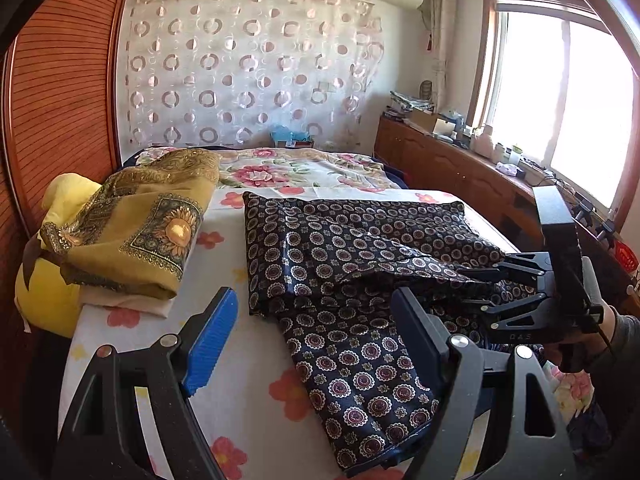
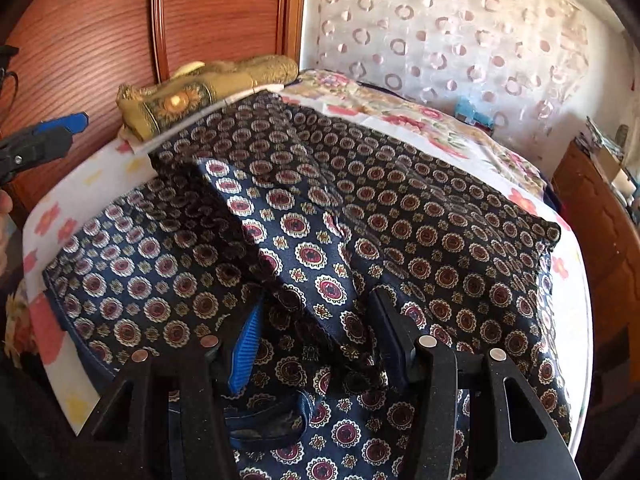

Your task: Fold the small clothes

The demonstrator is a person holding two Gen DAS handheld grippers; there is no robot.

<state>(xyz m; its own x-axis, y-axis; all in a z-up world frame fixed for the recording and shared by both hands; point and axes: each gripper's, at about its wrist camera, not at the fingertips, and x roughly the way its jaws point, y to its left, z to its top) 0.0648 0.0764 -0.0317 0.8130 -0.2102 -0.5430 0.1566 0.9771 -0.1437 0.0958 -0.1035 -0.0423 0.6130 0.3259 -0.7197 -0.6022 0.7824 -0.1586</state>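
Our left hand-held gripper stands spread wide in the left wrist view, its blue pad over the bare floral bed sheet and its dark finger at the near edge of the navy patterned garment. Nothing is pinched between the two. The garment lies partly folded across the middle of the bed, one layer turned over on itself, with a loose flap running down toward us. To the left, well apart from it, sits a folded mustard-gold cloth on a yellow cushion. The right hand-held gripper reaches in from the right, low over the garment's right side.

In the right wrist view, the right hand-held gripper hangs over the garment with its fingers parted and cloth bunched in the gap; we judge the pads are not pressing on it. The left gripper's blue tip shows at the far left, clear of the fabric.

What worries us is the slippery-looking cloth: with neither gripper biting, the turned layer could slide open and undo the fold. A grab here could also catch several layers at once, since they overlap directly beneath the right fingers, and drag the whole piece askew.
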